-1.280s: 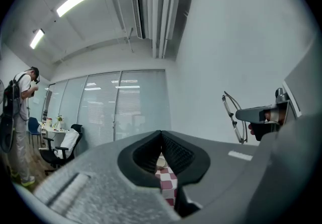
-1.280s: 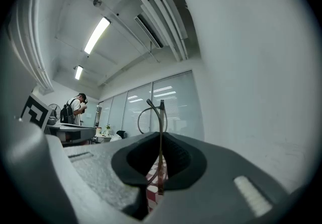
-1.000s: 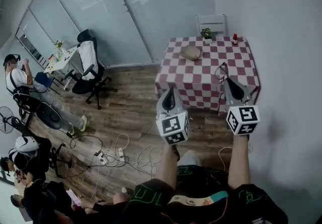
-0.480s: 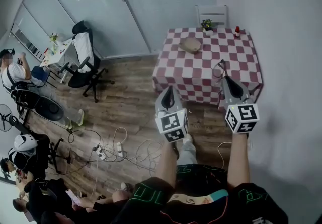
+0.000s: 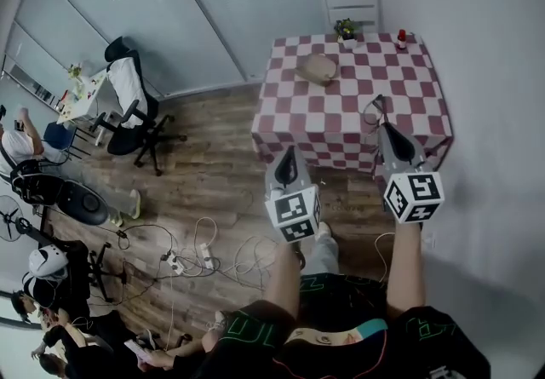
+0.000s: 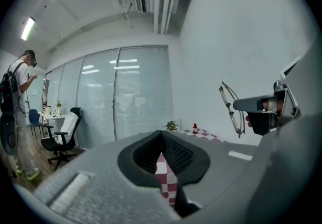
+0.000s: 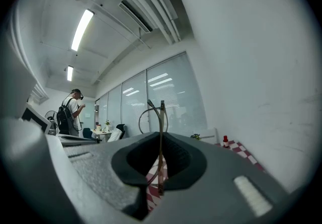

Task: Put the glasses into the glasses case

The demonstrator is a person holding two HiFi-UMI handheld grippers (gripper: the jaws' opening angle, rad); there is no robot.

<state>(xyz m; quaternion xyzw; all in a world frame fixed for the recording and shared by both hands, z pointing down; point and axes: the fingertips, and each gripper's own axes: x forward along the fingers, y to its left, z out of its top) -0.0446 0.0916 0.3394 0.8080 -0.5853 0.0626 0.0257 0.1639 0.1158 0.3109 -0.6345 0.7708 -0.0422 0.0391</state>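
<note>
the person is walking up to the checkered table (image 5: 349, 117), which is showing larger and nearer ahead of both grippers than a second ago, while the office chair (image 5: 128, 105) and the seated people at the left are sliding toward the edge of the head view

the right gripper (image 5: 381, 116) is holding its jaws clamped on the glasses (image 5: 371, 108), exactly as before; in its own view the right gripper (image 7: 161, 135) is pinching one thin temple arm of the glasses (image 7: 160, 117) between the pads, with the rim curving up and to the left above the jaw tips

the left gripper (image 5: 290, 153) is travelling beside it with the two kept in the same arrangement; the left gripper (image 6: 162, 133) is keeping its jaws together at the tips with nothing between them, and the glasses (image 6: 230, 109) are appearing off to its right

the tan glasses case (image 5: 317, 69) is lying on the table well ahead of both grippers, between their lines and nearer the left one's, untouched; a small plant (image 5: 345, 28) and a red bottle (image 5: 402, 37) are standing beyond it at the far edge
</note>
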